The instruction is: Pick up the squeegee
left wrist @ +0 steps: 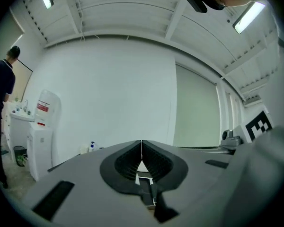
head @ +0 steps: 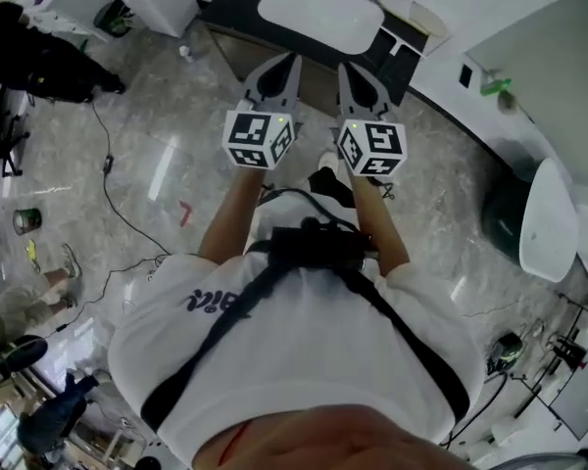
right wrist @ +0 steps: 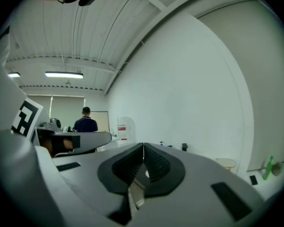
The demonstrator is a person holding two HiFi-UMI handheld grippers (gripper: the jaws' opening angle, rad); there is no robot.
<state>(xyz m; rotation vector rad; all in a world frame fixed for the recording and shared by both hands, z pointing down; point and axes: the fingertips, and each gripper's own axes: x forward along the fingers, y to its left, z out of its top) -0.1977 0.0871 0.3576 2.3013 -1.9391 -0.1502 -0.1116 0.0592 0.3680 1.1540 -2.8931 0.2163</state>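
Note:
No squeegee that I can make out shows in any view. In the head view my left gripper (head: 289, 64) and right gripper (head: 346, 70) are held out side by side over the marble floor, pointing level toward a white tub (head: 318, 13). Both are shut with nothing between the jaws. In the left gripper view the left gripper (left wrist: 141, 148) has its jaws meeting in a thin line before a white wall. The right gripper (right wrist: 143, 150) looks the same in the right gripper view. A small green object (head: 497, 88) sits on the white ledge at the right (right wrist: 270, 167).
A white fixture (head: 549, 218) and a dark green bin (head: 505, 218) stand at the right. Cables (head: 108, 164) trail over the floor at the left. A person in dark clothes (left wrist: 2, 84) stands by a white counter at the far left.

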